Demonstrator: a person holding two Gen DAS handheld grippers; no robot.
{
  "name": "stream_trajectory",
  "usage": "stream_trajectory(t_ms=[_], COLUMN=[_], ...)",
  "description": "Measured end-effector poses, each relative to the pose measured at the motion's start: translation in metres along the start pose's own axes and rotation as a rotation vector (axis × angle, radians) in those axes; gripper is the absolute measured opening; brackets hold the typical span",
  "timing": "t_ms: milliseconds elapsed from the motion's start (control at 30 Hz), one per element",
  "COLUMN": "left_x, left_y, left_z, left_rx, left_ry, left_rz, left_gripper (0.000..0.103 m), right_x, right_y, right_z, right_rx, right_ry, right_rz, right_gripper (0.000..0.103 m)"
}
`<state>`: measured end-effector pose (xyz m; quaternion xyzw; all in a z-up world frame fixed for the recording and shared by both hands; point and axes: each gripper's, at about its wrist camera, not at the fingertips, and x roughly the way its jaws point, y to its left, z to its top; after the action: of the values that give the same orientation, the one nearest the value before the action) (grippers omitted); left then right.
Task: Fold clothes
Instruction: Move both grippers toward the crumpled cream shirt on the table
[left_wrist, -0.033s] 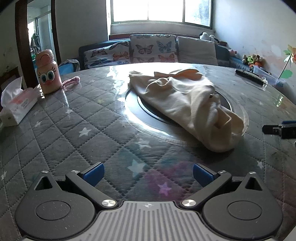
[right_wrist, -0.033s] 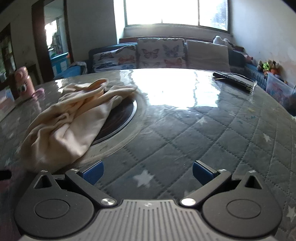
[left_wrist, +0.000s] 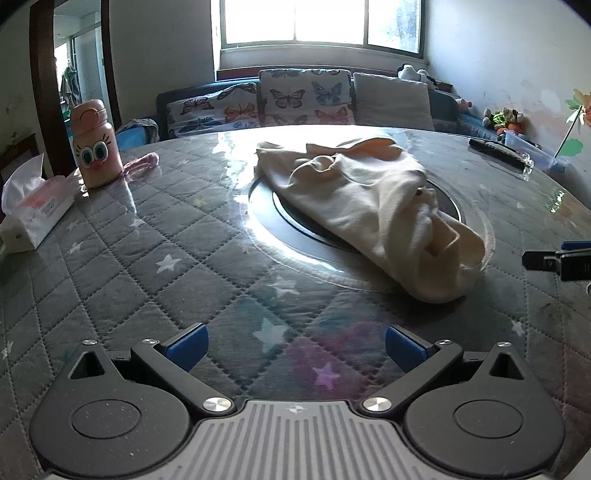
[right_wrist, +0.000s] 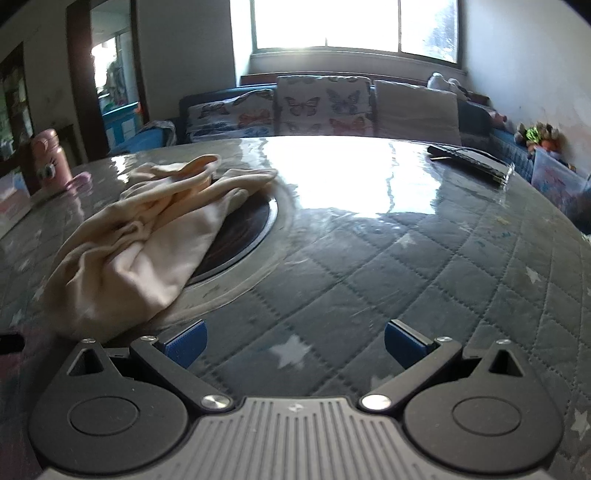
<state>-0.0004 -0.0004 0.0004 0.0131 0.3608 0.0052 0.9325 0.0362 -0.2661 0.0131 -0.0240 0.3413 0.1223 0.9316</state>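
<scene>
- Cream cloth, a crumpled garment (left_wrist: 373, 210), lies in a loose heap across the dark round inset (left_wrist: 295, 218) at the middle of the table (left_wrist: 147, 266); it is not folded.
- Quilted grey fabric with white stars covers the table under a glossy clear sheet.
- Left gripper (left_wrist: 295, 345) hovers low over the table with its blue-padded fingers (left_wrist: 186, 345) spread wide and nothing between them; the garment is ahead and to its right, apart from it.
- Right gripper (right_wrist: 294, 341) is likewise spread wide and empty; the garment's near end sits just beside its left finger, though contact cannot be judged.
- A pink owl-faced bottle (left_wrist: 96, 144) stands at the table's far left, with a tissue box (left_wrist: 33, 210) near it.
- A dark flat object in a clear case (right_wrist: 471, 162) rests at the far right edge.
</scene>
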Motion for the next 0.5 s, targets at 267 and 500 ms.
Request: stream_trajectory(t_ms=[267, 500], left_x=[-0.005, -0.008], left_y=[-0.005, -0.015], left_z=[-0.001, 0.001], left_rx=[-0.004, -0.02], left_ry=[0.005, 0.012], left_rz=[0.007, 0.023], left_gripper=[0.103, 0.103], right_x=[-0.012, -0.017], right_y=[0.017, 0.032], right_z=[-0.012, -0.02], right_rx=[-0.028, -0.03], right_ry=[0.001, 0.06], right_rz=[0.039, 0.072], right_gripper=[0.103, 0.103])
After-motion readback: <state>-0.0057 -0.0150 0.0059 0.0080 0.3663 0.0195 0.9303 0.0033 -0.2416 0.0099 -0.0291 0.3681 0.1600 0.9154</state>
